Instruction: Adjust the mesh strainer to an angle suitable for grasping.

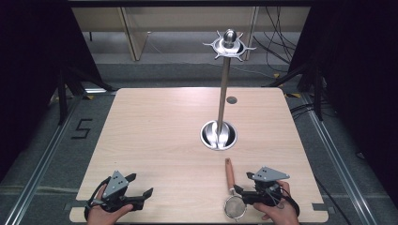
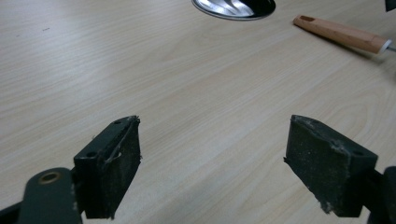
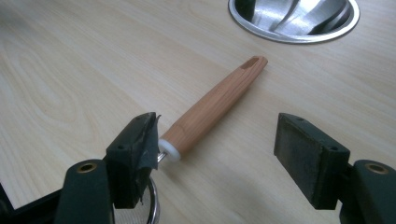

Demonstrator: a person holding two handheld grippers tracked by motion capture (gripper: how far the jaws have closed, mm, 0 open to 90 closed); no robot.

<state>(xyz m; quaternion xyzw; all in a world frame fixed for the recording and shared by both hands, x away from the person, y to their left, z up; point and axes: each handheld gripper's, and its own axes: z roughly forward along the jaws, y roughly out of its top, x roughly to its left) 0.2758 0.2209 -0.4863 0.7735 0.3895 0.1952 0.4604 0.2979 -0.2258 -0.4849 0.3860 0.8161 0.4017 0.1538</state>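
Small strainer [image 1: 233, 201] with a round metal mesh bowl and a slim wooden handle [image 3: 215, 105], lying flat on the worktop [image 1: 159, 136] near its front edge, at the right. Handle light reddish-brown with visible grain, tapering toward the bowl, ending there in a white collar and a thin metal neck; far tip cut with an oblong hanging slot. Handle pointing away from the person toward the round steel base [image 1: 218, 135] of a tall rack, tip stopping short of it. Bowl rim shiny, mesh fine, seen from above as a pale grey disc.

Right claw [image 1: 244, 189] released, jaws standing wide, low over the junction of handle and bowl; in the right gripper view one jaw just beside the white collar, the other well apart from the wood, nothing pressed between the pads. Held by a hand [image 1: 279, 213] at the worktop's front edge.

Left claw [image 1: 141, 185] also released, jaws spread over bare wood, held by the other hand [image 1: 105, 213] at the front left corner, well apart from the strainer.

Steel rack pole [image 1: 224, 89] rising upright from the base, topped by a spiked ring and knob [image 1: 229, 43].
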